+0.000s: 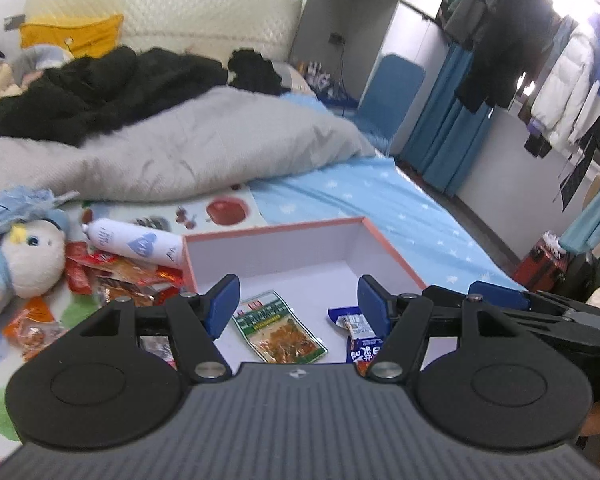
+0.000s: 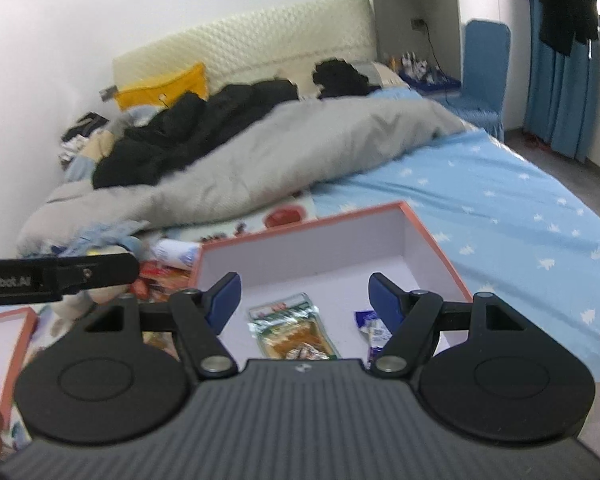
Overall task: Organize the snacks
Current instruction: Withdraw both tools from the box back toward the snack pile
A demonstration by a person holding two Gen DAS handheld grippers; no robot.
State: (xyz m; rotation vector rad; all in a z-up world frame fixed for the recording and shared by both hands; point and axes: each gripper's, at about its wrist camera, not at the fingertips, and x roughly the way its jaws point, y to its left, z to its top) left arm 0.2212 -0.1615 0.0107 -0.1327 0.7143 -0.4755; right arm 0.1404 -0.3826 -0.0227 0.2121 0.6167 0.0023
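Observation:
An open box with an orange rim (image 1: 272, 231) (image 2: 432, 240) lies on the bed. On its white floor sit a green snack packet (image 1: 280, 330) (image 2: 290, 328) and a blue packet (image 1: 354, 322) (image 2: 370, 326). My left gripper (image 1: 299, 302) hovers over the box's near part, open, with nothing between its blue pads. My right gripper (image 2: 305, 298) is also above the box, open and empty. A heap of red and orange snack packets (image 1: 116, 276) lies left of the box beside a white bottle (image 1: 136, 242). The left gripper's finger (image 2: 80, 274) shows at the left of the right wrist view.
A blue and white plush toy (image 1: 20, 256) sits left of the snack heap. A grey duvet (image 1: 204, 148) and black clothes (image 1: 100, 88) cover the bed behind. An orange-rimmed lid (image 2: 18, 340) lies at the near left. Blue starred sheet (image 2: 500, 208) stretches to the right.

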